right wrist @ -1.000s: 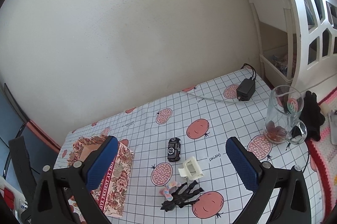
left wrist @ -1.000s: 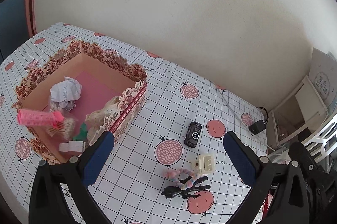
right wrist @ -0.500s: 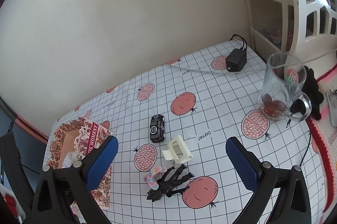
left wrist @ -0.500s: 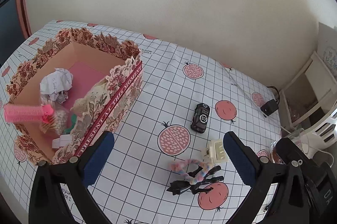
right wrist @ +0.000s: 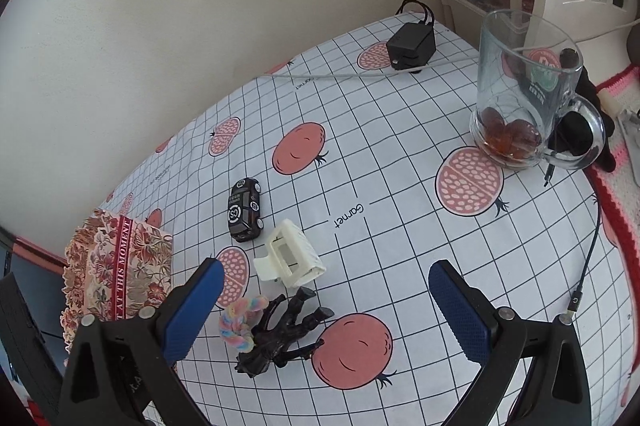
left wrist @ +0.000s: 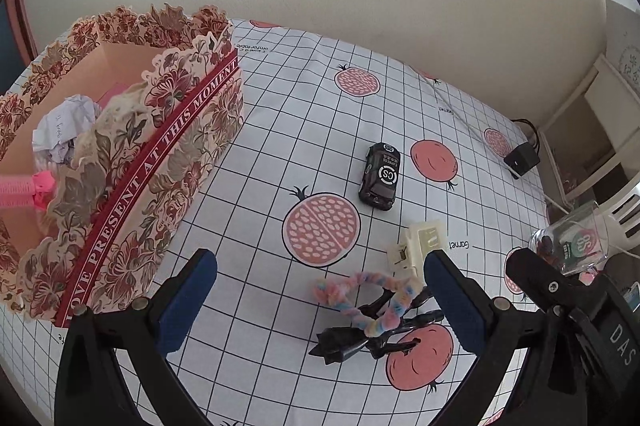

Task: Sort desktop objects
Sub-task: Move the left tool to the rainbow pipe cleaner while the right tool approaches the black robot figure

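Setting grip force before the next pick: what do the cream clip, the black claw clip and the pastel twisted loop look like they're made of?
Cream clip: hard matte plastic, going by its crisp moulded edges and ribs. Black claw clip: glossy hard plastic, likely; highlights show on its prongs. Pastel twisted loop: soft fuzzy chenille or plush, with fluffy twisted strands; any wire core is not visible.

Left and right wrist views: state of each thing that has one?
Left gripper: open, empty.
Right gripper: open, empty.
Floral paper gift box: open-topped, holding items.
Black toy car: upright on wheels.
Clear glass mug: upright, nearly empty.
Black hand-shaped plastic clip: lying flat.
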A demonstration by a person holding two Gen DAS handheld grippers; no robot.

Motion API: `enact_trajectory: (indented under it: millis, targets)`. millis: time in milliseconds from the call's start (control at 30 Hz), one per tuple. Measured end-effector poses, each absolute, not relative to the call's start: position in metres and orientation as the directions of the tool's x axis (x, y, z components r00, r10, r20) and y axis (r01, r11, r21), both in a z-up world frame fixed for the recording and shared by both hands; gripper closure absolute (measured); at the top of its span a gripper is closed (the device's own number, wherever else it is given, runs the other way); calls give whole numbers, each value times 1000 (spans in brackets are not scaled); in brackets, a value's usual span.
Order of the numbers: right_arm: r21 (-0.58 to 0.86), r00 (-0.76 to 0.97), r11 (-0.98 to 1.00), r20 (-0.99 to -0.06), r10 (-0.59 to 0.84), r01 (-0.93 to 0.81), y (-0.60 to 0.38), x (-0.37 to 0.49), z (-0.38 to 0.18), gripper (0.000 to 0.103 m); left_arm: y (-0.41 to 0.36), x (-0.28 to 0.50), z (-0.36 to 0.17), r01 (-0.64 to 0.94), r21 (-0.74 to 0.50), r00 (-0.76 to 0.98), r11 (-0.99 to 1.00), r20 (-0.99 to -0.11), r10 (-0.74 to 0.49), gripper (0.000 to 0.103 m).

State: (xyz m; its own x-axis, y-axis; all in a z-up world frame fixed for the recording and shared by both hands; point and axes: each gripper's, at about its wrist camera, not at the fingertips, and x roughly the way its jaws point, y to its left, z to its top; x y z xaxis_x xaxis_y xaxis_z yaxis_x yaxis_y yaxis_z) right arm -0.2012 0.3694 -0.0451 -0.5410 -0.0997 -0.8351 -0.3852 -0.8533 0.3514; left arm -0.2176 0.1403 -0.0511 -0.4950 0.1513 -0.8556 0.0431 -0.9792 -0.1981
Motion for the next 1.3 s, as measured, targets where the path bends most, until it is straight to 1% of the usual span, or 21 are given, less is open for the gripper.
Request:
enact_trajectory:
  millis: [167, 333, 533, 667, 800, 967, 1000, 1133, 1167, 1300]
  targets:
    - [334, -513, -847, -854, -87, -413, 374, -201, -53, 0, 142, -220, -59, 18, -235, -457, -972, -866, 201, 0]
    - [352, -512, -826, -854, -91, -440, 381, -199, -51, 0, 150, -218, -54, -48, -291, -444, -956, -851, 281, 0]
    - [339, -482, -829, -871, -97, -445, 381, -201, -61, 0, 155, -217, -62, -55, -239, -430, -970, -871, 239, 0]
    - [336, -442, -828, -889, -121, -449, 381, -203, -75, 0, 150, -218, -76, -18, -253, -368, -967, -898, 241, 0]
    - [336, -420, -826, -897, -136, -452, 381, -204, -85, 0, 149, -217, -81, -8, -220, -374, -975, -904, 207, 0]
    - [341, -414, -823, -899, -145, -453, 380, -204, -87, 0, 143, -217, -84, 31, -237, -368, -971, -906, 209, 1]
    - [341, -413, -825, -899, -146, -451, 379, -204, -87, 0, 142, -217, -85, 38, -244, -364, -969, -906, 214, 2]
    - [338, -408, -836, -900, -153, -432, 376, -206, -87, 0, 143, -217, -90, 35, -253, -350, -967, -909, 225, 20]
    - [337, -409, -838, -900, -153, -428, 374, -206, -87, 0, 143, -217, -91, 33, -256, -347, -966, -909, 229, 22]
    - [336, -404, -843, -901, -157, -421, 371, -208, -89, 0, 145, -218, -95, 31, -263, -335, -964, -911, 238, 41]
